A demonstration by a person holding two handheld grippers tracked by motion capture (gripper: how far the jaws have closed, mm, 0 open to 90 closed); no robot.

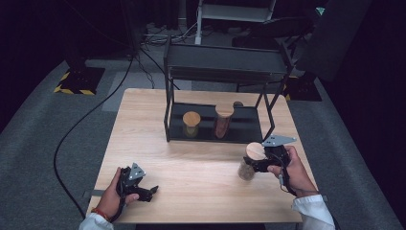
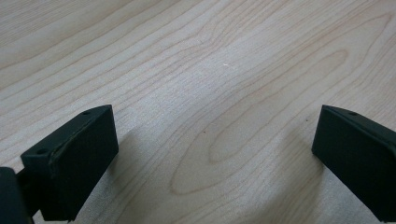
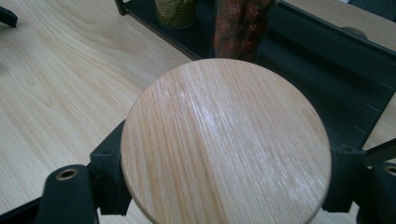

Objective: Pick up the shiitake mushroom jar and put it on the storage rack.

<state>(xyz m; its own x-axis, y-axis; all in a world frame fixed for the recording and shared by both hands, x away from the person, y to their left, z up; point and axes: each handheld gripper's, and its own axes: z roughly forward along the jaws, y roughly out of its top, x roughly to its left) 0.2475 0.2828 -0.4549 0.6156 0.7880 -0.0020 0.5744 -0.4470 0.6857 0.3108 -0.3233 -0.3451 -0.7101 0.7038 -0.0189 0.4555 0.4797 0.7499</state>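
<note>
Round pale wooden lid (image 3: 226,142) of clear glass jar with brown filling (image 1: 247,168) nearest, between jaws of right gripper (image 1: 258,164); pads press jar from both sides, just under lid. Jar at right front of light wooden table (image 1: 201,167), before black metal rack (image 1: 220,72). Left gripper (image 1: 143,191) wide apart, nothing between, resting low at left front of table.

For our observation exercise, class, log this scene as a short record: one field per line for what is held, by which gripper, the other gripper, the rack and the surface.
held thing: jar with wooden lid, brownish contents
holder: right gripper, jaws shut on the jar just under its lid
other gripper: left gripper, jaws open, nothing between them, low over the table
rack: black shelf rack; on its bottom tray, a green-filled jar and a red-filled jar
surface: light wooden table
</note>
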